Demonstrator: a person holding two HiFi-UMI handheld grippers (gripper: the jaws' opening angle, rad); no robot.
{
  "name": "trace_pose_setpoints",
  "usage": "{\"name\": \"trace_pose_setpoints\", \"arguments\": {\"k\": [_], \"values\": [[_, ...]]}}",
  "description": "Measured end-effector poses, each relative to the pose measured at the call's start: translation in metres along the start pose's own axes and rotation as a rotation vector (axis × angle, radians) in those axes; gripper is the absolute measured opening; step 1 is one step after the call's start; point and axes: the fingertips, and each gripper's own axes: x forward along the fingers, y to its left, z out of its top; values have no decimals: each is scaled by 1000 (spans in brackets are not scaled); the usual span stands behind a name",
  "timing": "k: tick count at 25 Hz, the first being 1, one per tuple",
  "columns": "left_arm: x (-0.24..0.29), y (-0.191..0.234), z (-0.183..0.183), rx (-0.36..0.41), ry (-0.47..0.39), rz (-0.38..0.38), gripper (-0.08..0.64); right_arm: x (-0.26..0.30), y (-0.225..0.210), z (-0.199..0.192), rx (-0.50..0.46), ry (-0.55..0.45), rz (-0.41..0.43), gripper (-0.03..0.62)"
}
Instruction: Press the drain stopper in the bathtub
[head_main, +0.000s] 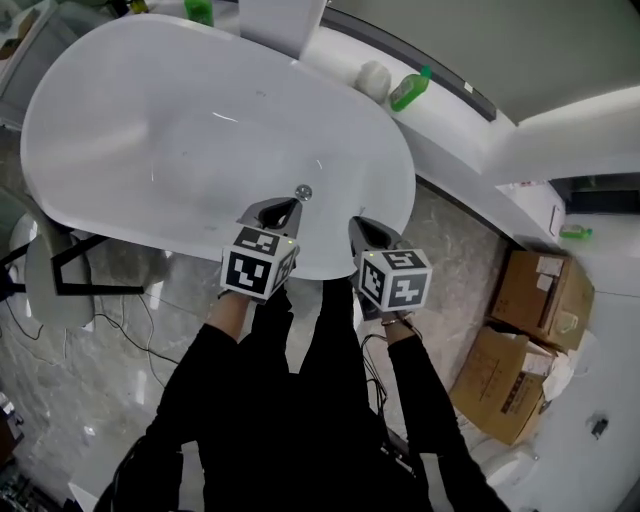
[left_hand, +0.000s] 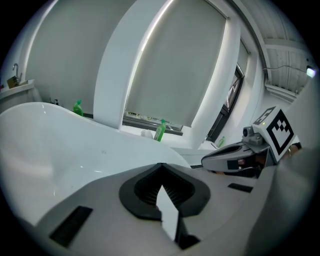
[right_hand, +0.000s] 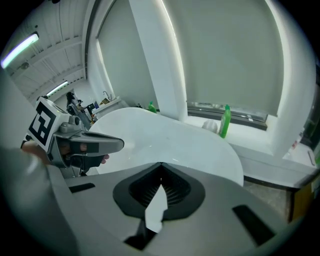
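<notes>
Where the drain stopper (head_main: 303, 192) sits: on the floor of the white bathtub (head_main: 120, 110), toward its near end, a small round metal disc apart from both tools.
Left gripper (head_main: 289, 208): poised above the near part of the tub, its tip just short of the stopper, which lies at 1 o'clock from it; the two jaws meet at their tips with nothing between them.
Right gripper (head_main: 356, 223): at 4 o'clock from the stopper, over the tub's near rim; its jaws are likewise brought together and hold nothing.
Step in hand: judged as the approach, with the press not yet made.
Risk, slip: the closed tip is narrow and the disc looks smooth, so an off-centre push may skid onto the enamel.
Risk, incomplete press: too light or too tilted a push may fail to latch the stopper.
Risk, collision: the grippers hang close together, so a sideways correction may knock one against the other.
Surroundings: a green bottle (head_main: 410, 90) stands on the ledge (head_main: 450, 150) at 2 o'clock; cardboard boxes (head_main: 525, 335) rest at 4 o'clock.
</notes>
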Motion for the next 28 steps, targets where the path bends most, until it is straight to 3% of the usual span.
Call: {"name": "trace_pose_setpoints", "arguments": {"k": [7, 13, 28], "values": [[25, 23, -8, -25, 33, 30, 5, 32, -9, 17, -30, 30, 30, 0], [75, 44, -32, -83, 75, 71, 5, 79, -38, 12, -55, 87, 71, 1], [222, 92, -115, -216, 178, 166, 5, 222, -132, -52, -92, 263, 191, 1]]}}
